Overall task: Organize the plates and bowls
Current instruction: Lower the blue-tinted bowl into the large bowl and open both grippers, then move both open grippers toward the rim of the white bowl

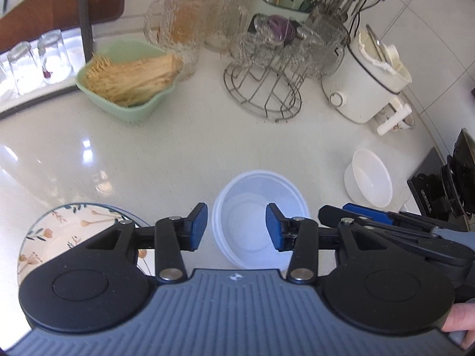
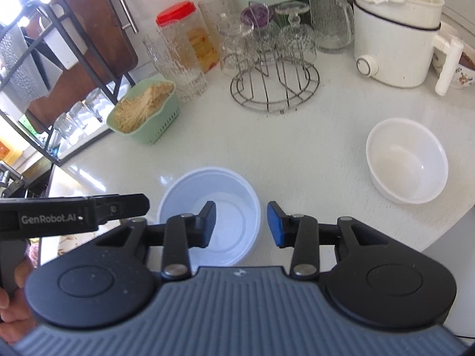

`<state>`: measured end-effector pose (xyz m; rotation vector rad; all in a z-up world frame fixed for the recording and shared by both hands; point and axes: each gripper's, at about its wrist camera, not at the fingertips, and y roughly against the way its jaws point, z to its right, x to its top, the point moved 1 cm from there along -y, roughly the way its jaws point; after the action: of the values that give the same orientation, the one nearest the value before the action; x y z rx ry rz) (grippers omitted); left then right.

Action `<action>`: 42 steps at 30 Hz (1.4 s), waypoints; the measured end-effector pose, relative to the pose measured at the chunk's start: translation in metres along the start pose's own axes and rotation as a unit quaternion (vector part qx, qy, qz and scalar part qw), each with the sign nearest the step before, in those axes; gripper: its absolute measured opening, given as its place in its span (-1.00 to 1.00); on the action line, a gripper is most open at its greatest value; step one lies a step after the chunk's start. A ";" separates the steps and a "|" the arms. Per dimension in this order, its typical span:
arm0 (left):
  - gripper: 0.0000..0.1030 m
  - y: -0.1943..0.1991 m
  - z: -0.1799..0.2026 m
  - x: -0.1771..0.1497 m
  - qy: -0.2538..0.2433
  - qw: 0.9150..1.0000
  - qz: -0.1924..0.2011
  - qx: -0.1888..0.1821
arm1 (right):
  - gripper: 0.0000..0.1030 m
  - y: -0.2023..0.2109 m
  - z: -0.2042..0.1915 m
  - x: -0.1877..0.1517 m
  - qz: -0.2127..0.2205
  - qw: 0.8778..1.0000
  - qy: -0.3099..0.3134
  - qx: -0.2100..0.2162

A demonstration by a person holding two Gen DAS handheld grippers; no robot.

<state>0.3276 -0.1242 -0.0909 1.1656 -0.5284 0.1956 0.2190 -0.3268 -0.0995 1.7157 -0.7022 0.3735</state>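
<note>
My left gripper [image 1: 236, 227] hangs over the counter with its fingers spread wide and nothing between them; just beyond the blue pads [image 1: 198, 225] sits the pale bluish bowl [image 1: 261, 219], upright and empty on the white countertop [image 1: 178, 154]. To the left of it, partly under my left gripper's body, lies the flowered plate [image 1: 56, 231], flat on the counter. My right gripper [image 2: 241, 224] is likewise spread wide and empty, hovering beside the left one over the near edge of the same bluish bowl [image 2: 210, 213]. Further off to the right stands the white bowl [image 2: 406, 160], upright, well apart from the bluish one. Past these, toward the wall, I see a green basket of toothpicks [image 2: 145, 115], a wire glass rack [image 2: 274, 89] with glasses upside down on it, a red-lidded jar [image 2: 187, 35] and a white electric cooker [image 2: 394, 38].
</note>
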 end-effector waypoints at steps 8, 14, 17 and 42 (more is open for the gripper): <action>-0.05 0.025 0.003 0.010 -0.003 0.999 0.033 -0.001 | -0.21 0.025 -0.008 0.011 0.035 0.999 0.011 0.000; -0.05 0.040 0.008 0.010 0.001 0.998 0.055 -0.007 | -0.21 0.044 -0.011 0.009 0.049 0.999 -0.006 0.002; -0.05 0.048 0.012 0.009 0.000 0.998 0.066 -0.011 | -0.21 0.053 -0.013 0.006 0.055 0.998 -0.004 0.001; -0.05 0.043 0.058 0.016 -0.046 0.997 0.064 -0.023 | -0.20 0.075 0.014 0.017 0.102 0.994 -0.026 -0.038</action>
<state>0.3063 -0.1618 -0.0308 1.0995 -0.6873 0.2390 0.1826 -0.3542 -0.0356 1.5913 -0.9223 0.4377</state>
